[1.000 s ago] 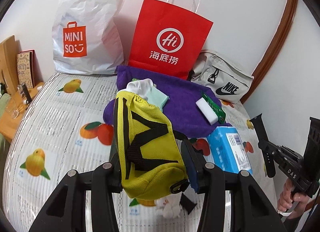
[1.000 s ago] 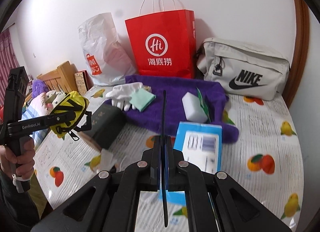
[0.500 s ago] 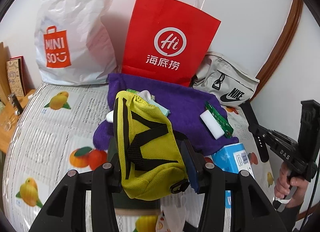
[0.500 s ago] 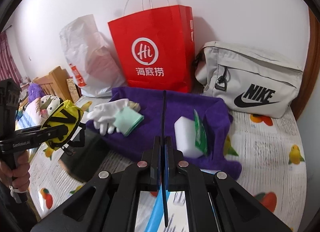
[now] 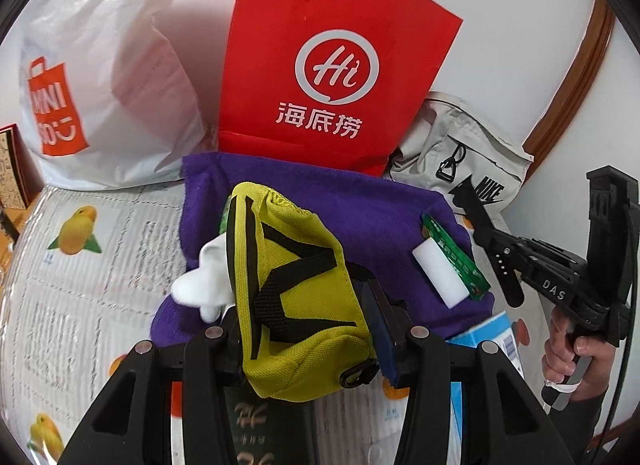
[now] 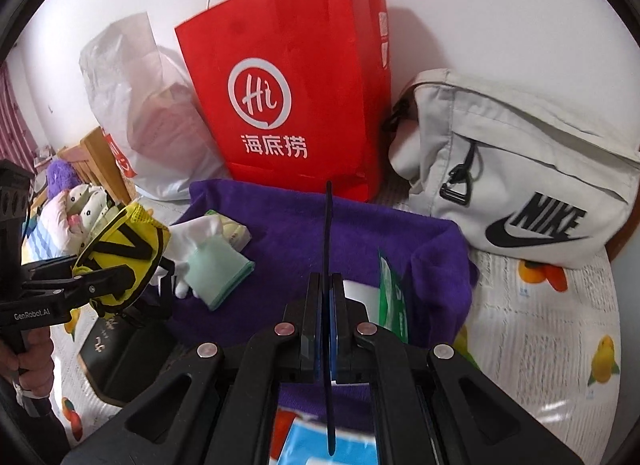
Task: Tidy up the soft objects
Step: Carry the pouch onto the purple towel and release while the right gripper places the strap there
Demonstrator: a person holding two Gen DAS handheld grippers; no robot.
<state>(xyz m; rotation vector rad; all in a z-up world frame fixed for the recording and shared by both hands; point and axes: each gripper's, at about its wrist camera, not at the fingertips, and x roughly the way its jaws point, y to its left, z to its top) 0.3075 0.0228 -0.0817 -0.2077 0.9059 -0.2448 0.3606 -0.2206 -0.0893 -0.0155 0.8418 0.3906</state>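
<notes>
Left wrist view: yellow pouch with black straps sits clamped between the jaws of the left gripper, raised above the purple towel; its fabric is creased and its top end sags open; contents cannot be told. On the towel lie a white glove and a white sponge block beside a green packet. Right gripper has its jaws pressed together on a thin dark strap; a hand grips its handle, angled downward. Behind the towel stand a red paper bag, a white plastic bag and a grey Nike bag; their interiors are hidden.
</notes>
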